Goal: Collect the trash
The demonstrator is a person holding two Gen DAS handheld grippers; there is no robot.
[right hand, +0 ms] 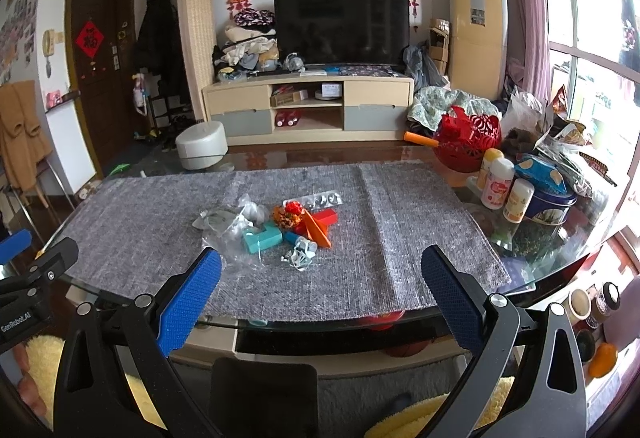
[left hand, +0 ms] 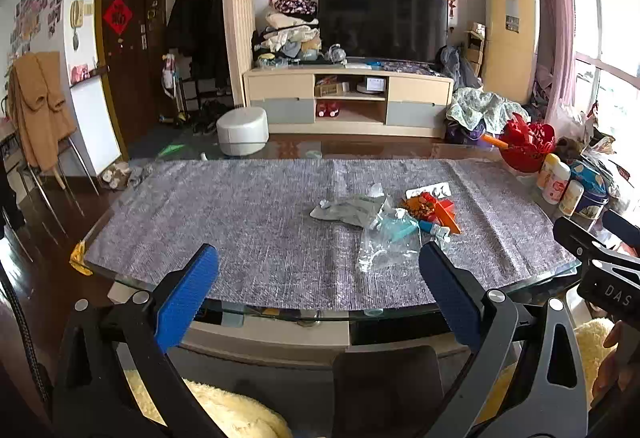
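Trash is seen in the left wrist view as a small heap lying on the grey mat that covers the glass worktop, a little right of the middle. A clear plastic bag forms the near edge of the heap, a grey wrapper lies to its left, and orange and red scraps sit behind. The left tool is held spread wide and empty, back at the near edge of the worktop and short of the heap; its right finger overlaps the near right corner of the bag in the picture, but contact cannot be confirmed. Part of the right tool is visible at the right border.

In the right wrist view the same heap is shown left of centre on the mat: a teal box, an orange wedge, a red block, a crumpled foil piece nearest the camera, and a blister pack at the back. The right tool is likewise spread open with nothing between its fingers, near the front edge and apart from the heap. Bottles and a red basket stand well to the right.

No bin or collecting bag can be made out with certainty. The task is judged to be at its start, with nothing yet picked up. For the next move, one tool would need to be carried forward and lowered over a single piece, probably the nearest one, and closed on it; thin film and foil are likely to slip or drag neighbours along.
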